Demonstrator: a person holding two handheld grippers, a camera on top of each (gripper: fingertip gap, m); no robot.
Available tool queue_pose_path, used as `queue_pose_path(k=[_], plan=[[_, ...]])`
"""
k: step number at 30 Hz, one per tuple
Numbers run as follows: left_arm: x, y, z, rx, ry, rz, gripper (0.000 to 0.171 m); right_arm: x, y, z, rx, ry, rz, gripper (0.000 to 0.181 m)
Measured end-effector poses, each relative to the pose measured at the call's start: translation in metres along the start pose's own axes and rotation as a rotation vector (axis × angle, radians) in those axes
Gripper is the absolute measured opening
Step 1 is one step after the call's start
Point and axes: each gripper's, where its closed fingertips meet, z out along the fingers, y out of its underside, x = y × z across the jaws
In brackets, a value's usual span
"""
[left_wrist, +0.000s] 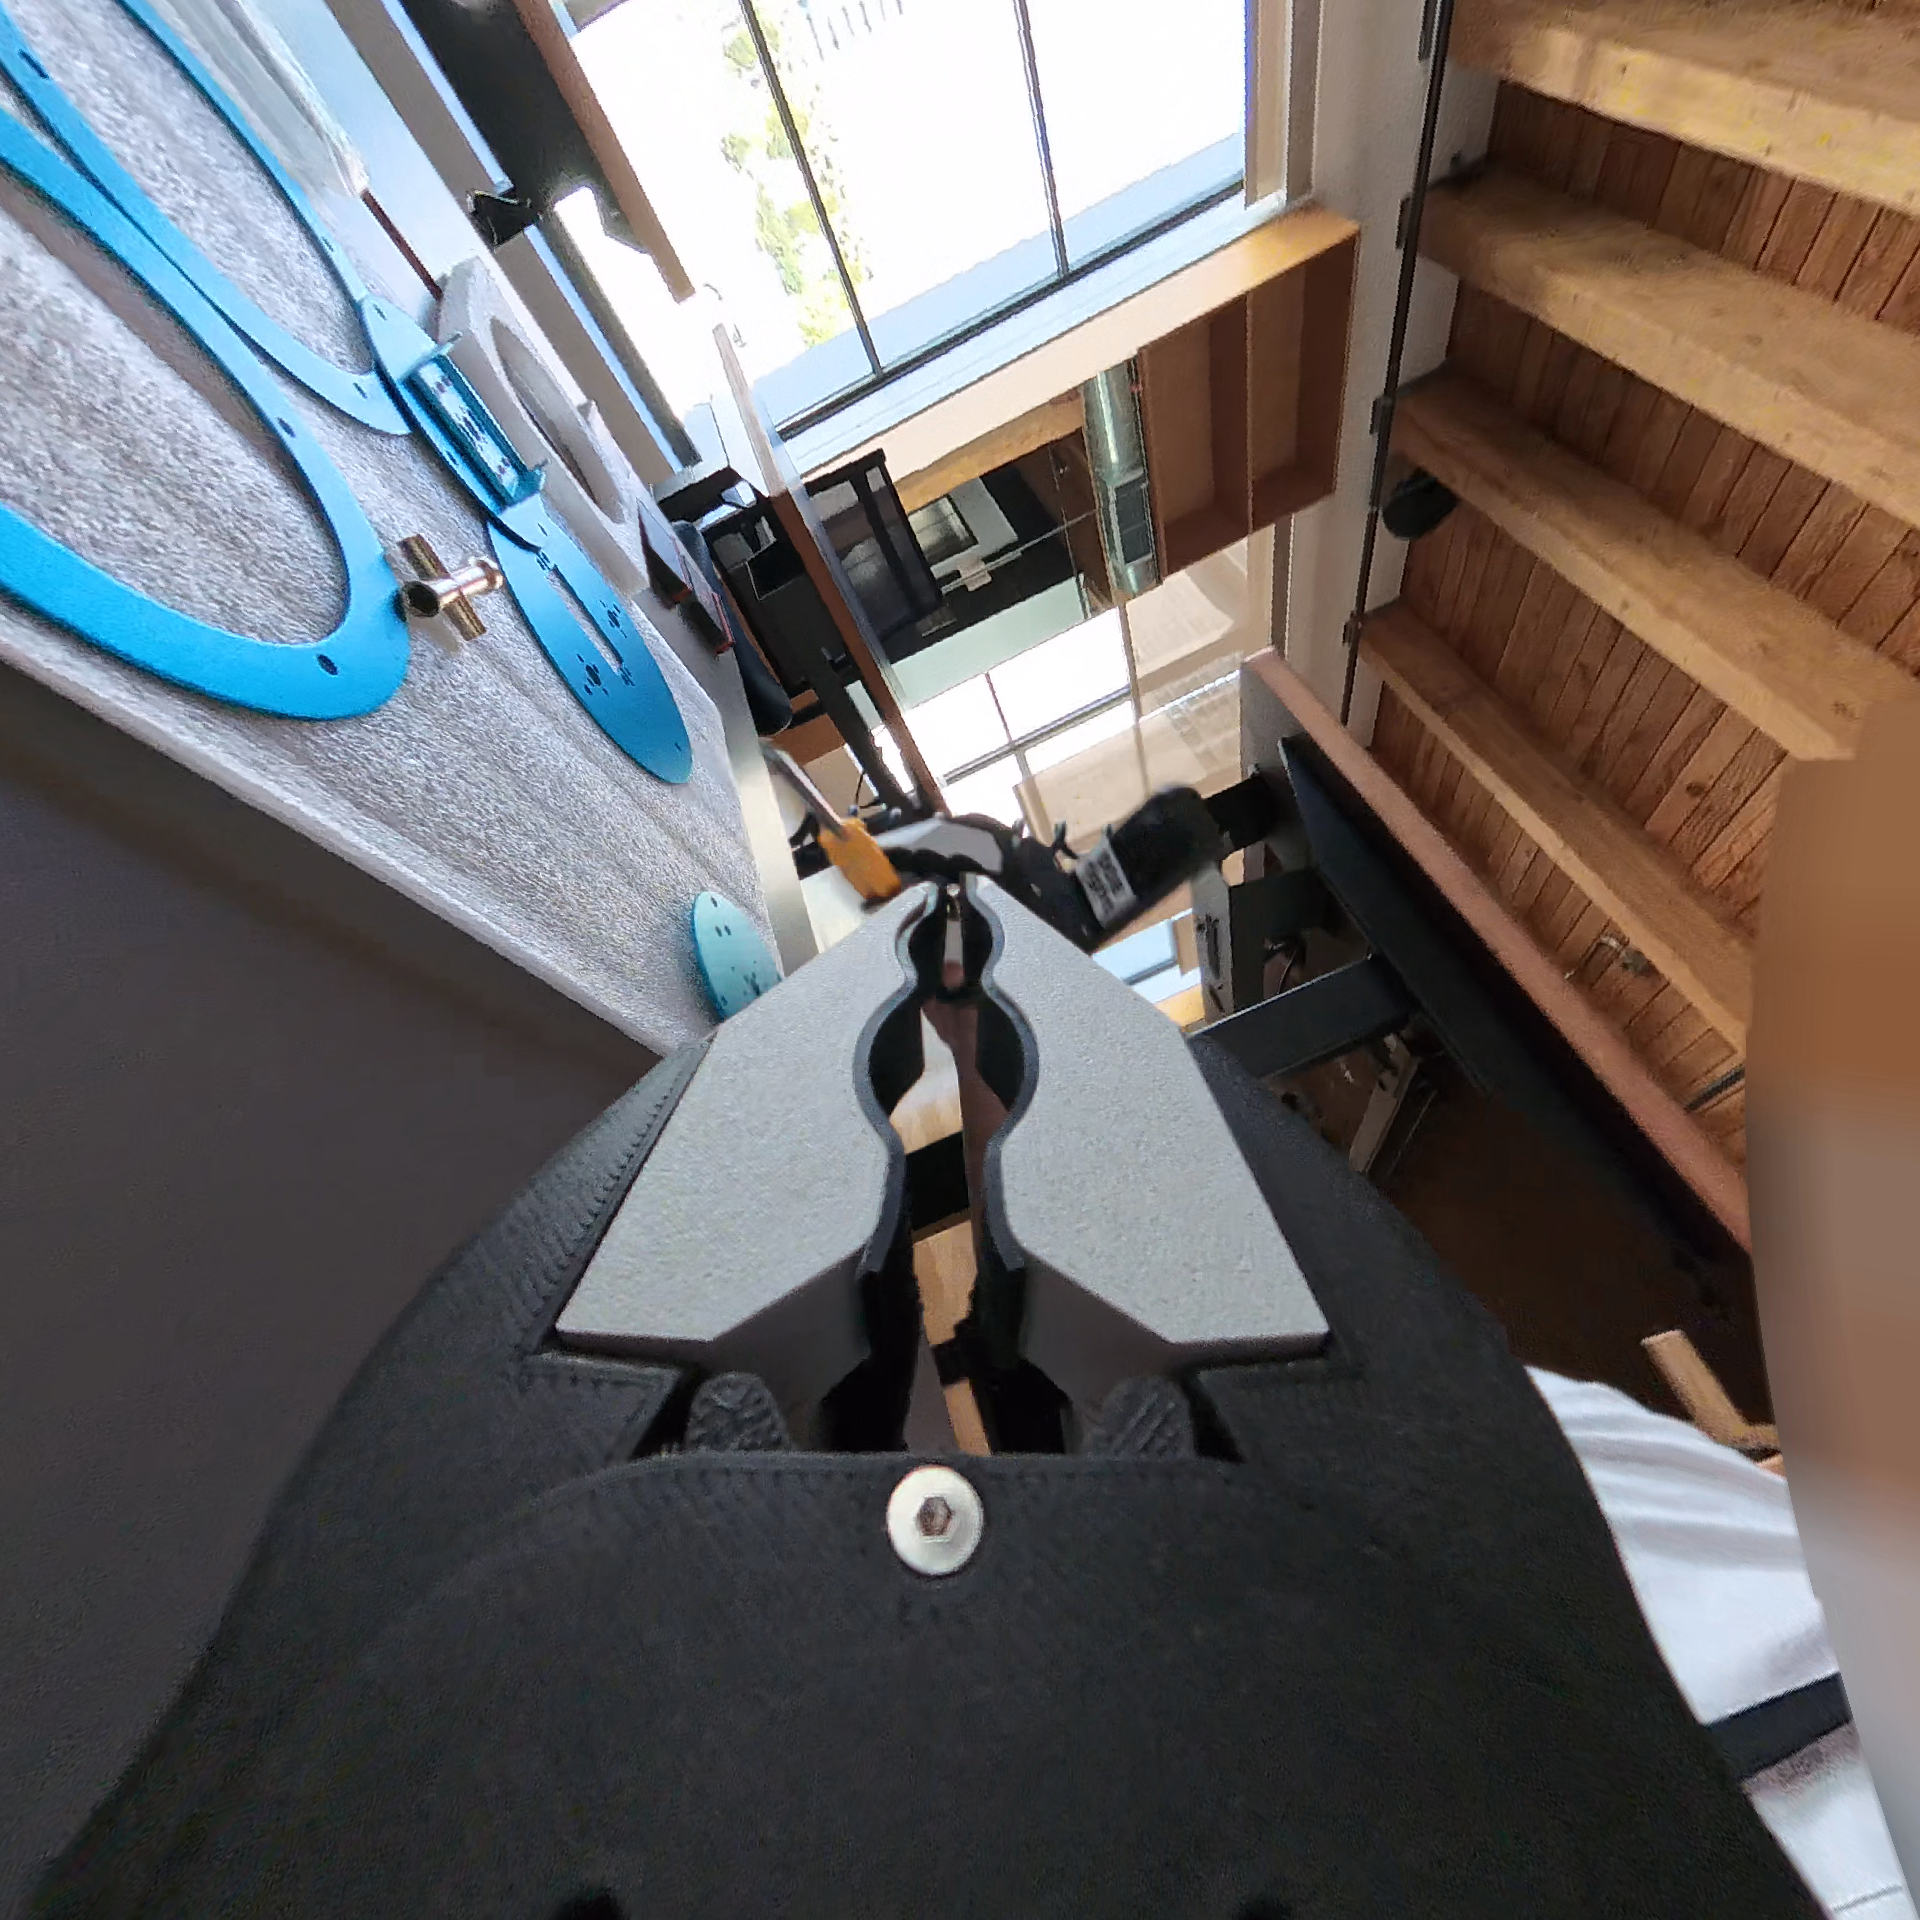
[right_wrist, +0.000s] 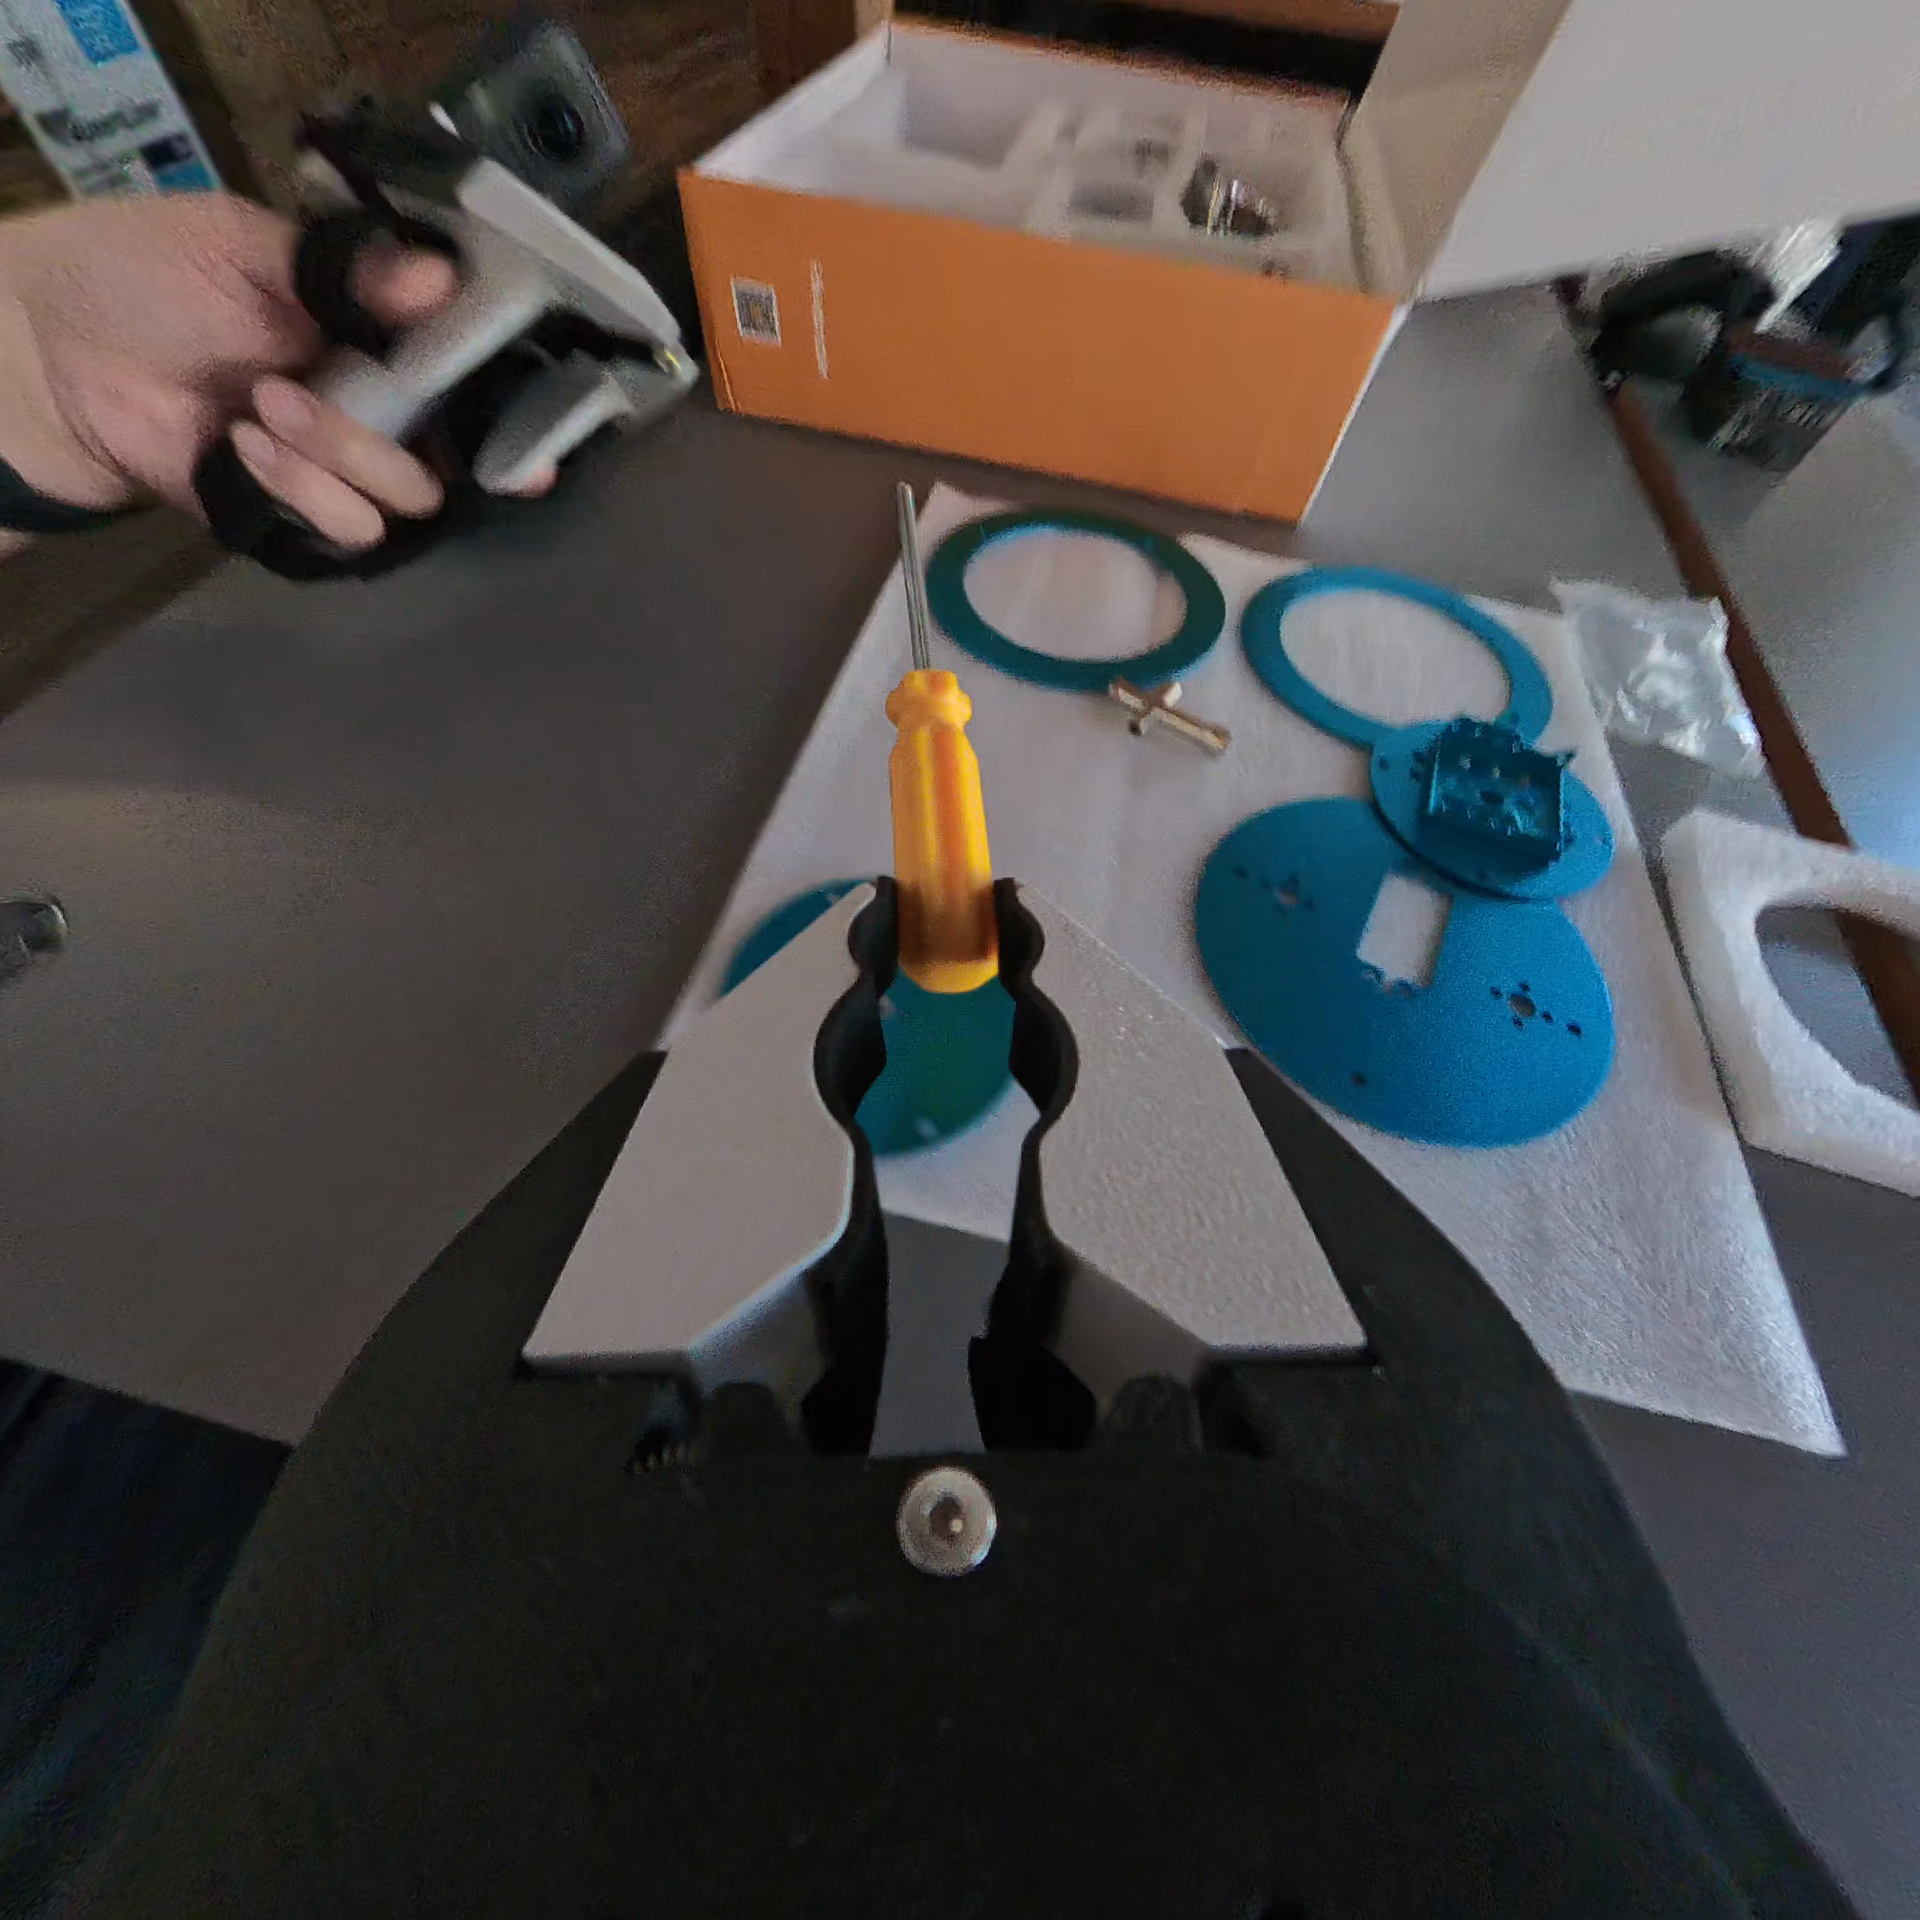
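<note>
Screwdriver, yellow handle, is clamped at its butt end between the right gripper fingertips, shaft pointing away over the foam sheet. Sheet covers the right part of the grey table. Orange box, lid open, sits at the table's far edge. On the sheet: big blue disc near the right edge, a smaller disc with a blue bracket overlapping its far side, two blue rings farther back, a metal cross wrench between the rings. Left gripper is raised off the table's left side, held in a hand; fingertips nearly together pinching a small metal piece, too small to identify.
</note>
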Motion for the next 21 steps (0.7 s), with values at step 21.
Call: queue_pose_path(k=[21], plan=[[0.007,-0.012,-0.005,0.108,0.045,-0.070,0.001,-0.072,-0.026,0.010,0.088,0.168,0.013,0.017]])
